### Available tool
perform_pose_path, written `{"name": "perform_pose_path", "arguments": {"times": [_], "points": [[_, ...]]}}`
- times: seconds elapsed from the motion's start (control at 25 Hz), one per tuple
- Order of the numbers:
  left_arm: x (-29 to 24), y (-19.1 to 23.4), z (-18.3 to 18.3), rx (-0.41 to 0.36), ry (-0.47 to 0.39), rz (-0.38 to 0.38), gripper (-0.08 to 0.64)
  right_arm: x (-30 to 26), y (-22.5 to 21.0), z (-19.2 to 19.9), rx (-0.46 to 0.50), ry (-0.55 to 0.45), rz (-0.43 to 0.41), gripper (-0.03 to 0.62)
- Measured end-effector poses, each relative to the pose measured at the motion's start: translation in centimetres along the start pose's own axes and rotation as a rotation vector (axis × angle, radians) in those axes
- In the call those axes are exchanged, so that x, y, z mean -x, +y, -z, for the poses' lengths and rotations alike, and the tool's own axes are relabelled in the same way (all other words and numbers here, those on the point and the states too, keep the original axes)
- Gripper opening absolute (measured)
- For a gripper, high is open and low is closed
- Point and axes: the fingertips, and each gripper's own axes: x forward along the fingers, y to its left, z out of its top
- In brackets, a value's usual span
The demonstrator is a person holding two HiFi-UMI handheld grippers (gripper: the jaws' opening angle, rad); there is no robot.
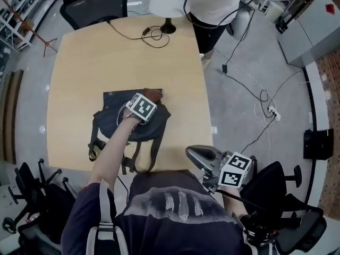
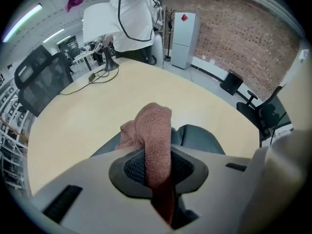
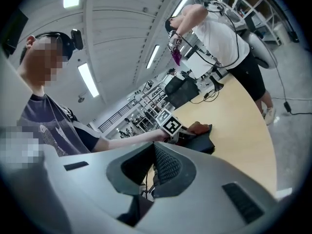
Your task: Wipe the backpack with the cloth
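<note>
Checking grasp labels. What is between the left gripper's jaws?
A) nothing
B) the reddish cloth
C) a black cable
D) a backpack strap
B: in the left gripper view, the left gripper has its jaws closed on the reddish cloth, which sticks up out of them, with the dark backpack just beyond on the table.

In the head view we see only a corner of the cloth (image 1: 153,94) at the backpack's (image 1: 109,122) far edge; the left gripper (image 1: 146,103) covers the rest. An arm (image 1: 114,147) hides the backpack's middle. Beyond the backpack, the picture's top edge cuts off a standing person (image 1: 212,1).
</note>
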Motion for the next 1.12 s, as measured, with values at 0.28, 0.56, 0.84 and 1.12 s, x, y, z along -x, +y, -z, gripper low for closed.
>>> {"name": "perform_pose_path", "arguments": {"times": [0.28,0.56,0.84,1.12], "points": [[-2.0,-2.3,-2.9,-0.057,0.005,0.078,0.078,-0.2,-0.9,0.9,-0.035,0.019,0.006,0.002],[3.6,-6.4,-10.4,0.300,-0.346,0.566,0.078,-1.2,-0.7,1.1,-0.015,0.058,-0.019,0.002],[1.5,-0.7,-10.8,0.626,-0.416,0.528,0.078,-2.0,0.2,1.8,-0.017,0.100,0.001,0.002],[-5.0,2.1,-6.1,0.521,-0.212,0.260,0.078,-1.2,-1.1,2.7,-0.063,0.126,0.073,0.002]]}}
